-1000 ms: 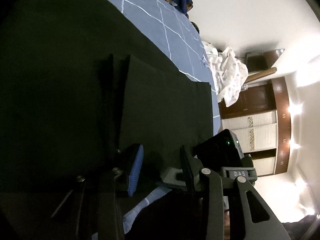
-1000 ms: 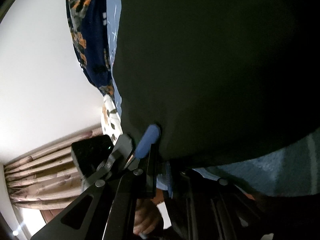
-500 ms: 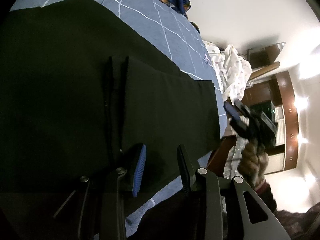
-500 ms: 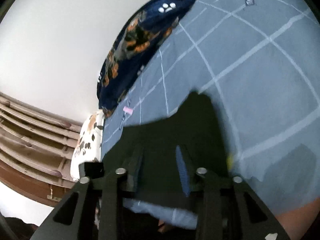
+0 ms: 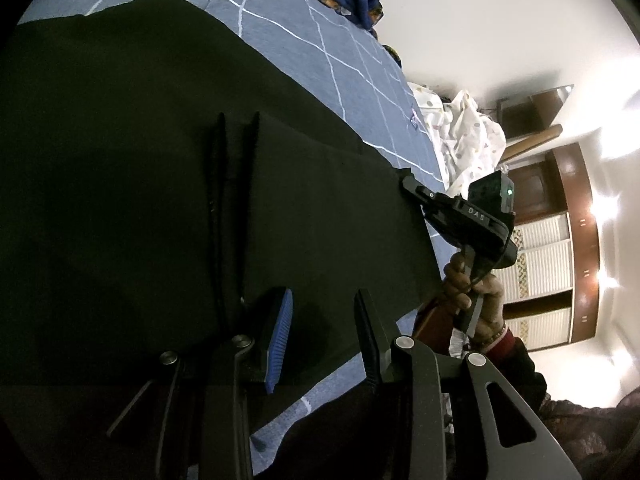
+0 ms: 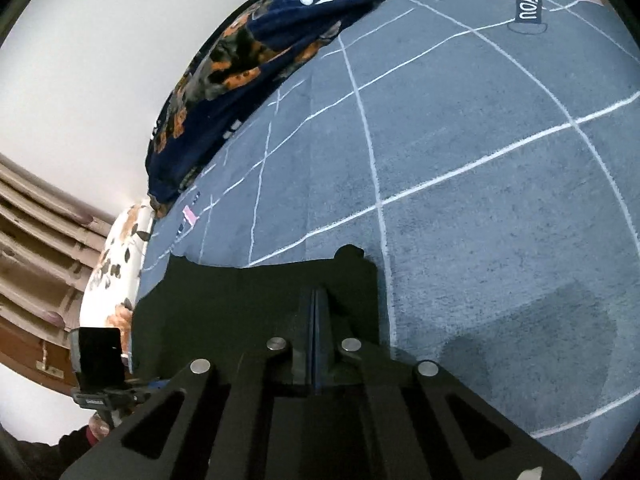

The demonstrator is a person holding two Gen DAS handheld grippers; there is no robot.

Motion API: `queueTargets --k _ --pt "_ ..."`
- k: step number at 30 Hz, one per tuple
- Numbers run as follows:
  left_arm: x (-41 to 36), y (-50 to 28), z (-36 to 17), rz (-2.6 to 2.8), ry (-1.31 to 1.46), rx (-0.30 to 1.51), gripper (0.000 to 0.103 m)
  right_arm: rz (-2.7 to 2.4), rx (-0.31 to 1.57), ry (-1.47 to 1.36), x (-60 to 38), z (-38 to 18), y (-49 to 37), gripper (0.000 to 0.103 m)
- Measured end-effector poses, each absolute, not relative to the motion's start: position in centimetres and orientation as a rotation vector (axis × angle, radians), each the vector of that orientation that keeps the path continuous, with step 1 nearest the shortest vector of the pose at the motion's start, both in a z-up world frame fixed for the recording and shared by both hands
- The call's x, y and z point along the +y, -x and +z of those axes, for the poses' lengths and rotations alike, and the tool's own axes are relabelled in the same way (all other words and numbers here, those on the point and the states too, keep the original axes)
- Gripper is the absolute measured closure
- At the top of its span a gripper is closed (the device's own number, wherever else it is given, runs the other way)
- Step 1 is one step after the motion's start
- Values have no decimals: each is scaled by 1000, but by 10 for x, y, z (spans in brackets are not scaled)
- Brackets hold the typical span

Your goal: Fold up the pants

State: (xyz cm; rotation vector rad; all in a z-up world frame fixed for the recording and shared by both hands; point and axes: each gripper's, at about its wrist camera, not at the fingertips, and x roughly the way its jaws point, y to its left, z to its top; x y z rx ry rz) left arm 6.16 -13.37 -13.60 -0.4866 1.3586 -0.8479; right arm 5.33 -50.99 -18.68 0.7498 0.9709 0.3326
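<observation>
Black pants (image 5: 160, 184) lie spread on a blue bedsheet with white grid lines (image 5: 320, 52), partly folded with a layered edge. My left gripper (image 5: 324, 316) is open over the near edge of the pants, its blue pad (image 5: 282, 336) showing. My right gripper (image 6: 316, 312) is shut on the pants' far corner (image 6: 260, 300); in the left wrist view it (image 5: 412, 188) grips that corner near the bed's edge.
A dark blue patterned blanket (image 6: 260, 52) is bunched at the bed's far side by the wall. White dotted cloth (image 5: 468, 136) lies past the bed's end. A wooden wardrobe (image 5: 560, 240) stands behind. A floral pillow (image 6: 116, 272) lies at the left.
My right gripper left the near pants edge, swung to the far corner and closed on it. My left gripper stayed open over the near edge.
</observation>
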Motion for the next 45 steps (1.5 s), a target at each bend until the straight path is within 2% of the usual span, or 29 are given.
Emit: queueTargets --k 8,12,14,15,21,26,28,31,35,37,45 --pt "-130 -63 -139 -847 513 1367 69 349 965 -806 -520 -192 -69 103" --pt "-133 -60 -136 -846 478 1353 69 372 942 -1017 -540 -208 -65 103" --pt "-134 -59 -134 -844 459 1348 69 358 899 -1039 -547 -203 -52 101" --pt "-135 -59 -133 -843 451 1348 69 375 862 -1057 -550 -197 -41 93" --pt "-135 -59 -133 -839 447 1346 69 486 831 -952 -534 -171 31 92" --pt "-136 -58 -134 -837 449 1345 69 517 921 -771 -504 -172 63 94" --pt "-137 -58 -134 -841 440 1342 69 483 934 -813 -510 -190 68 101" --pt "-135 -59 -134 -845 441 1338 69 489 890 -914 -527 -206 74 103" --pt "-136 -58 -133 -845 423 1333 69 510 895 -986 -538 -208 73 103" --pt "-137 -58 -132 -844 414 1330 69 511 851 -1007 -542 -197 70 92" --pt "-138 -56 -132 -837 420 1327 69 500 829 -867 -537 -150 -4 90"
